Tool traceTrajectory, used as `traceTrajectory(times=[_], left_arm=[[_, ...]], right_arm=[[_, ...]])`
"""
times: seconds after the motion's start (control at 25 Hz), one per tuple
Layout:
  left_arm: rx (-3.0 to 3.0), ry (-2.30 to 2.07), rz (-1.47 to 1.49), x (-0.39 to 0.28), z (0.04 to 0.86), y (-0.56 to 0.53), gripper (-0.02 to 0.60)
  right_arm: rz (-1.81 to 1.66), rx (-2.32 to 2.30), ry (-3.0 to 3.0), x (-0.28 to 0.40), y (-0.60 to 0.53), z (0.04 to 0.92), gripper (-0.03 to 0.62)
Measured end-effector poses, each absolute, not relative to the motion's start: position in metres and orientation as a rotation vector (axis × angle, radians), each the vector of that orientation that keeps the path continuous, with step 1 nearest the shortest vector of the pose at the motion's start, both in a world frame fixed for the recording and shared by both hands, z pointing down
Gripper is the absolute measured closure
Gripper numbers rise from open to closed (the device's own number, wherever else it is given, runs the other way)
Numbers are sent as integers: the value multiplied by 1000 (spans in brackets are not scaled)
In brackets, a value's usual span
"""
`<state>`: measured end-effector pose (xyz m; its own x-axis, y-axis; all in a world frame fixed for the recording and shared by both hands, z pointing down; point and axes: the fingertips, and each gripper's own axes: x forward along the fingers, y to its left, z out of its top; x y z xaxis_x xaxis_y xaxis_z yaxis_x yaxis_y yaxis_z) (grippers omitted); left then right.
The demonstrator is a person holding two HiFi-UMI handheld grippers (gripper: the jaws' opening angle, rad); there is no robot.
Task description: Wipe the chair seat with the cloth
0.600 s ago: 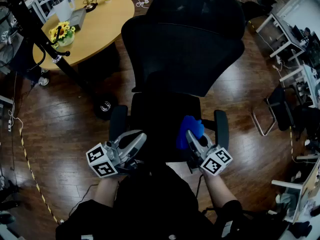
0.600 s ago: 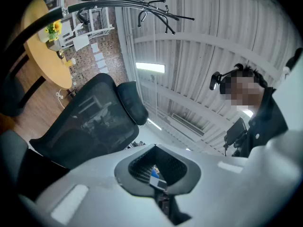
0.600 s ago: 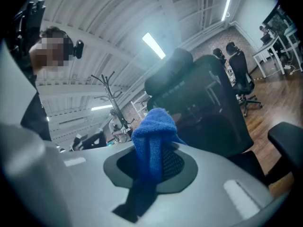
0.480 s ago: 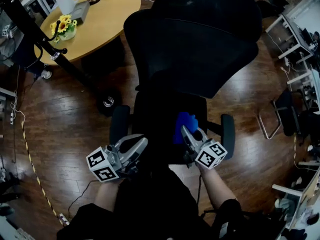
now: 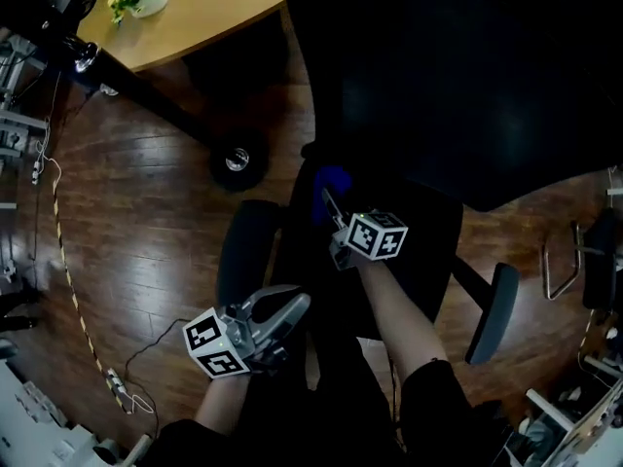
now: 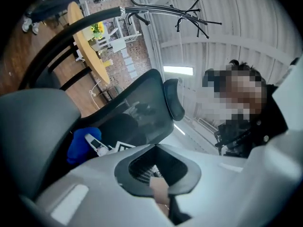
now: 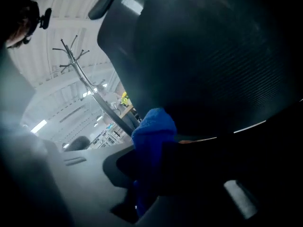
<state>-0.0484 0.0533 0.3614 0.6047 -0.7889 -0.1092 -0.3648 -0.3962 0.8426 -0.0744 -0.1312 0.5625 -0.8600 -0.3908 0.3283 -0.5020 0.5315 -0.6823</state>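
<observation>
The cloth, a blue wad, sits at the rear left corner of the chair seat, just below where the backrest overhangs. My right gripper has its jaws clamped down on it. I hold it bunched like that so, I judge, I can push it firmly into the seam at the back of the seat. I cannot tell whether the wad is actually pressing on the fabric.

My left gripper hangs off the seat's front left corner, by the armrest, jaws together with nothing between them. It is kept clear of the wiping path. Well beyond the seat's left side stands the wooden table.
</observation>
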Motion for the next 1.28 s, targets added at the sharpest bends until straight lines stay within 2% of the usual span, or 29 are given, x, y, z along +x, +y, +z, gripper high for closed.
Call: traceTrajectory(times=[0.2, 0.52, 0.68, 1.12, 1.28], left_arm=[[1962, -930, -649, -59, 383, 59, 589], [1947, -955, -634, -81, 390, 66, 589], [1956, -922, -603, -78, 391, 64, 589], [2020, -819, -526, -45, 395, 33, 589], [2024, -805, -509, -38, 396, 25, 589]], right_arm=[[1212, 724, -2464, -127, -144, 641, 533], [1177, 814, -2319, -115, -157, 672, 533], [1192, 1006, -2219, -46, -173, 687, 533], [1428, 1575, -1993, 219, -197, 670, 533], [1382, 1650, -1941, 269, -186, 660, 533]])
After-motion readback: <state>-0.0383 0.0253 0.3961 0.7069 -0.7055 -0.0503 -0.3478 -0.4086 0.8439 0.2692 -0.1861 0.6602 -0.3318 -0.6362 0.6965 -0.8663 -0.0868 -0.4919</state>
